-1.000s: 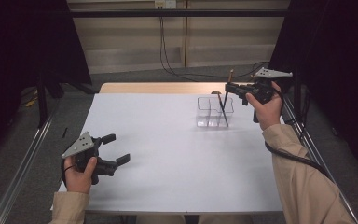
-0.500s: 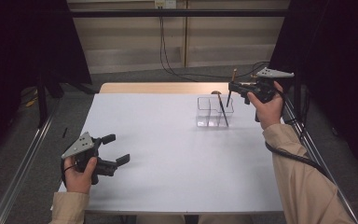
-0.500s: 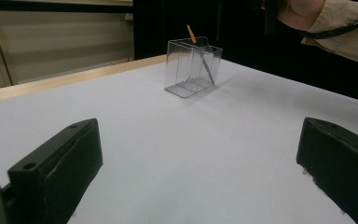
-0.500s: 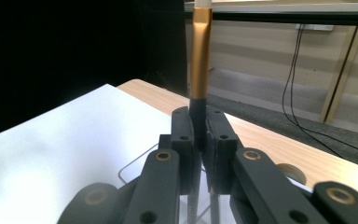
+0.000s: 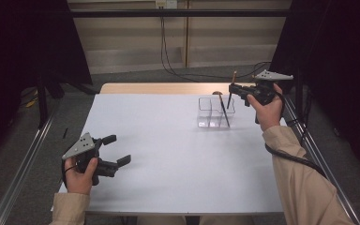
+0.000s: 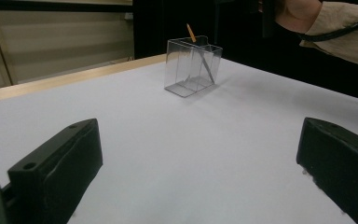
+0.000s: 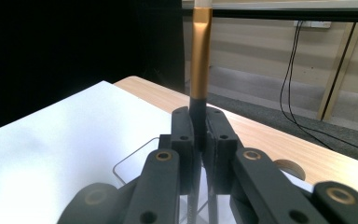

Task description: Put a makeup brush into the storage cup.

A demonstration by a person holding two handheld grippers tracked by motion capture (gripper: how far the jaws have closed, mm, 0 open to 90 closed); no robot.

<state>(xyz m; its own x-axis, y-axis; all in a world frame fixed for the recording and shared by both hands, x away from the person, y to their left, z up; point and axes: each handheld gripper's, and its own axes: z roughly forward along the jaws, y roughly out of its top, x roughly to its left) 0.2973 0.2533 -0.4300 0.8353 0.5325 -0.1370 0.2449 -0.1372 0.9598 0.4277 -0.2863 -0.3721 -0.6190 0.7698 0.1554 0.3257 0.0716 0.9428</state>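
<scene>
A clear plastic box [image 5: 211, 115] with compartments stands at the table's far right, and a thin dark brush [image 5: 224, 112] leans inside it. Just above and right of the box, my right gripper [image 5: 234, 89] is shut on a second brush [image 5: 233, 77], held nearly upright. In the right gripper view the jaws [image 7: 199, 130] clamp its black handle, its gold ferrule [image 7: 200, 56] rises above them, and the box rim [image 7: 133, 161] lies below. My left gripper [image 5: 117, 150] rests open and empty near the table's front left. Its view [image 6: 198, 170] looks across the table at the box [image 6: 193, 65] and the leaning brush [image 6: 206, 65].
The white tabletop [image 5: 168, 154] has a wooden strip [image 5: 159, 88] along its far edge. Metal rails run along both sides, and cables hang on the back wall [image 5: 168, 51]. A beige sleeve [image 6: 340, 25] with a black cable shows at the upper right of the left gripper view.
My right gripper has lifted the held brush very slightly above the box. The left gripper has stayed where it was.
</scene>
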